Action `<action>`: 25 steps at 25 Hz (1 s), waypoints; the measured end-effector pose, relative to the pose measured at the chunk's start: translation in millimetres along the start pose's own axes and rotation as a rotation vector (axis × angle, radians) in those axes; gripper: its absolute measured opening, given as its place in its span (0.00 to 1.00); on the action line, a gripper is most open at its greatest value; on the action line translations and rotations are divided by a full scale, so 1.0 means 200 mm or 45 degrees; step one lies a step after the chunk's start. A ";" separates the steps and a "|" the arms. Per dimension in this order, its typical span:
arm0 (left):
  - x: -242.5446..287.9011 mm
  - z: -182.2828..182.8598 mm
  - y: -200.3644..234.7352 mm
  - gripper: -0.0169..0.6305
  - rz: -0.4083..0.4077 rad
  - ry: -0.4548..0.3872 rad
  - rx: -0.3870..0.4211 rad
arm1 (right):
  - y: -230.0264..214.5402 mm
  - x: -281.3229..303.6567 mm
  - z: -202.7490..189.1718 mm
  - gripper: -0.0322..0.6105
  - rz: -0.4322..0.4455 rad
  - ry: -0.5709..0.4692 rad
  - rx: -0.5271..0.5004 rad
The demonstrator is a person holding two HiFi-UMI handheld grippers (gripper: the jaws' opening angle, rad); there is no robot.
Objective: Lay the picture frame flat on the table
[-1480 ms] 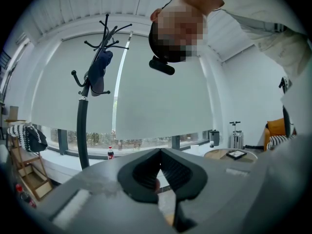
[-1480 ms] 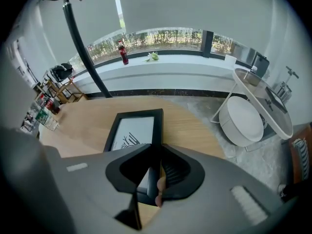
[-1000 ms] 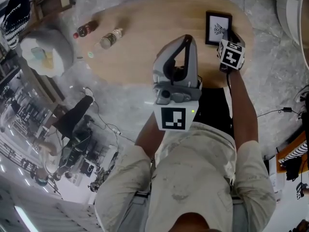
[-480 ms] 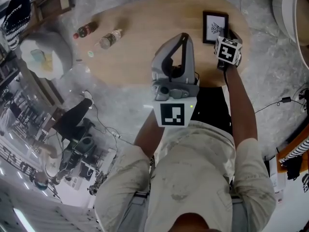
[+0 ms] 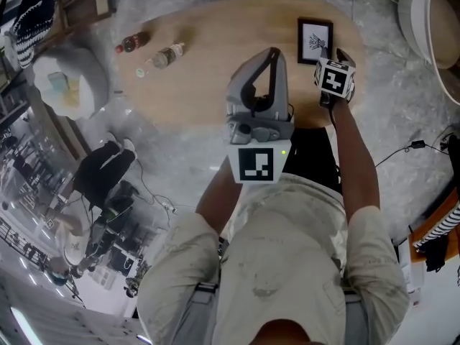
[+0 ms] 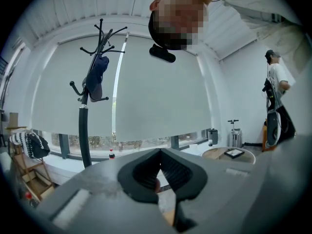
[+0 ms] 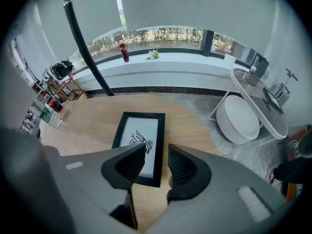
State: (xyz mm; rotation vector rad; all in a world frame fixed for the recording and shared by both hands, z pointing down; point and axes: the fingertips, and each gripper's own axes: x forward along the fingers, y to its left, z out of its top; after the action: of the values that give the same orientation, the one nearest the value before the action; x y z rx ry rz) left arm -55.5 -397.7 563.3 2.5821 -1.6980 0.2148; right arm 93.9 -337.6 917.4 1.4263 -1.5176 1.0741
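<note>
Frame (image 5: 315, 42) flat on the desk (image 5: 215, 63); the task looks done.
Head view: the frame lies far right, with the right tongs (image 5: 341, 54) just near of it. Left gripper view: left tongs (image 6: 159, 152) closed, empty. Only the right gripper view shows the right tongs wide, just opened, with nothing gripped, above the face-up frame.

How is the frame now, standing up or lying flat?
Lying flat: the frame is face up on the table. The right hand-held gripper above has just been opening its jaws, nothing between them.

Office-like room: coat stand (image 6: 84, 123), roller blinds (image 6: 161, 89)
</note>
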 end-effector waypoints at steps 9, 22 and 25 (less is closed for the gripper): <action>-0.11 0.25 -0.11 0.03 0.003 -0.079 0.054 | -0.04 -0.31 0.03 0.29 0.036 -0.083 0.010; -0.34 0.53 -0.26 0.03 0.025 -0.147 0.055 | -0.05 -0.76 0.08 0.29 0.065 -0.240 -0.051; -0.37 0.59 -0.26 0.03 0.020 -0.156 0.094 | -0.05 -0.88 0.11 0.29 0.070 -0.291 -0.054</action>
State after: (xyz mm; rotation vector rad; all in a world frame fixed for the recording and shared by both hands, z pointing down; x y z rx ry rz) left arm -25.4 -323.0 438.3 2.6873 -1.7825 0.1247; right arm 116.0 -297.7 745.3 1.5262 -1.7393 0.9299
